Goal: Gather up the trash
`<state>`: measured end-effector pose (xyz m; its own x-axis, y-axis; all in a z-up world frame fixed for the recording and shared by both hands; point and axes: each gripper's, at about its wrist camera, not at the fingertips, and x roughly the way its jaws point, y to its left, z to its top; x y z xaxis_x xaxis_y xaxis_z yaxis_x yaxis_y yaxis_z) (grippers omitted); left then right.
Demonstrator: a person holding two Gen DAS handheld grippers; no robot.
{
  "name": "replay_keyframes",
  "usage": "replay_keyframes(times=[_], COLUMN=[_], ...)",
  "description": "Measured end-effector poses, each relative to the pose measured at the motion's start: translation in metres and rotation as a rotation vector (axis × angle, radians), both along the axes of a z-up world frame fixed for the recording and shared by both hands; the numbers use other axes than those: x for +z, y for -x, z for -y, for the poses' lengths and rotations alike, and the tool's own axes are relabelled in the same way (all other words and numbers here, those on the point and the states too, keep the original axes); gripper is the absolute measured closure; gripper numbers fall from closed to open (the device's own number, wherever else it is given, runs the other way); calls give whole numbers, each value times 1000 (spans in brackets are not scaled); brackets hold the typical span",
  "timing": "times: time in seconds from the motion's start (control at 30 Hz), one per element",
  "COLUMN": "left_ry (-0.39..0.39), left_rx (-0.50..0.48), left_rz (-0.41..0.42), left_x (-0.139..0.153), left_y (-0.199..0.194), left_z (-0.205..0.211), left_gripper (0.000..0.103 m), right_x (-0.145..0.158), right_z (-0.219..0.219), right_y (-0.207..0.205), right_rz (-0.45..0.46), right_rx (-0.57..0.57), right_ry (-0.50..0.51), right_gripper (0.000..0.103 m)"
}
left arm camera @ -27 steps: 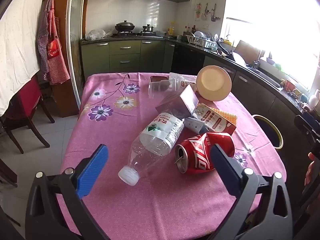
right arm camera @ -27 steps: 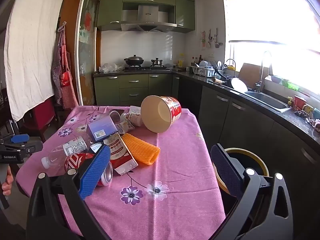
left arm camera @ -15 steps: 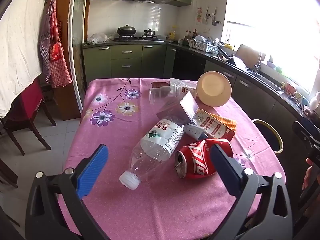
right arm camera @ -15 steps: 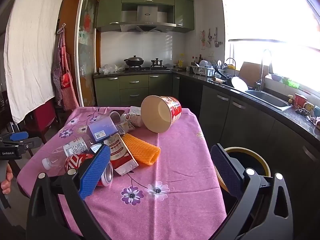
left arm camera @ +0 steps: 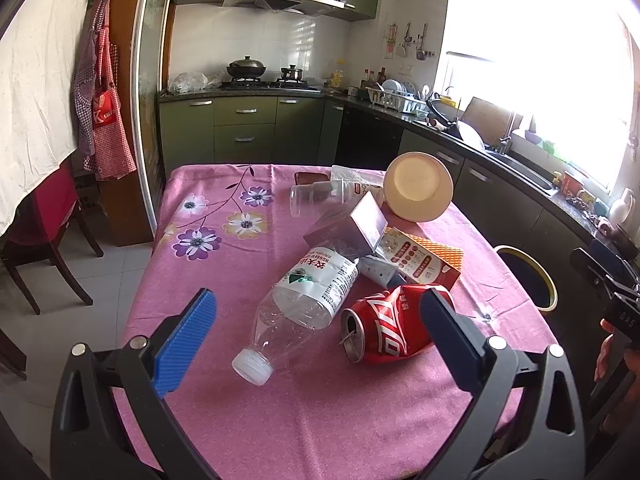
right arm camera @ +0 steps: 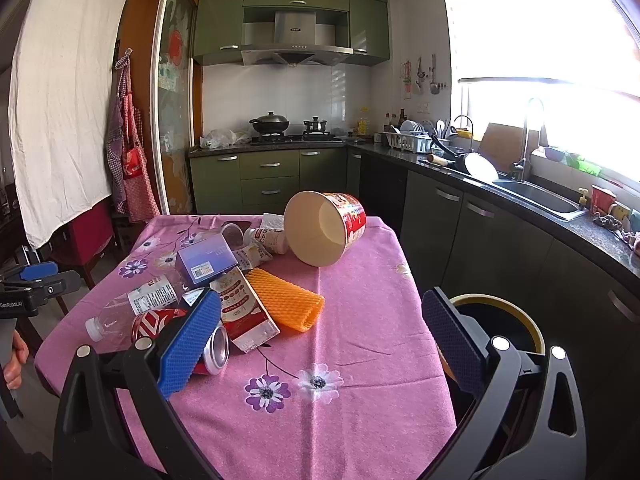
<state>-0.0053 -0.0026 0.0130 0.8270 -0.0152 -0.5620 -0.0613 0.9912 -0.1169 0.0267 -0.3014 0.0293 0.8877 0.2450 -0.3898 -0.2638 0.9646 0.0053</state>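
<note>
Looking into a home kitchen: green cabinets (right arm camera: 269, 177), range hood (right arm camera: 297, 53) hanging over a wok (right arm camera: 269, 123) on the gas stove, dish rack (right arm camera: 411, 141) and sink (right arm camera: 536, 197) sitting under the window.

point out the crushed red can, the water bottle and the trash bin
crushed red can (left arm camera: 386, 326), left wrist view, dented side
water bottle (left arm camera: 310, 298), left wrist view, clear body below label
trash bin (right arm camera: 514, 314), right wrist view, yellow rim

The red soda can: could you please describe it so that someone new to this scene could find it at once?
On the pink floral tablecloth, look to the near end of the trash pile. The red soda can lies on its side beside the clear plastic bottle, its opened top facing the camera. It is the pile's only dented metal item.
</note>
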Motion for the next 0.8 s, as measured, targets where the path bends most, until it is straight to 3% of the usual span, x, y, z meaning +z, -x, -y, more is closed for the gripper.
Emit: replay_keyframes(times=[0.8], left_ry=[-9], left_rx=[7], left_rz=[9], left_x=[0], left_y=[1], left_z=[1], left_gripper=[6], right_x=[-5], right_z=[1], right_y=[-4], right_rz=[-14], right_rx=[2], right_ry=[-11], right_gripper=[4])
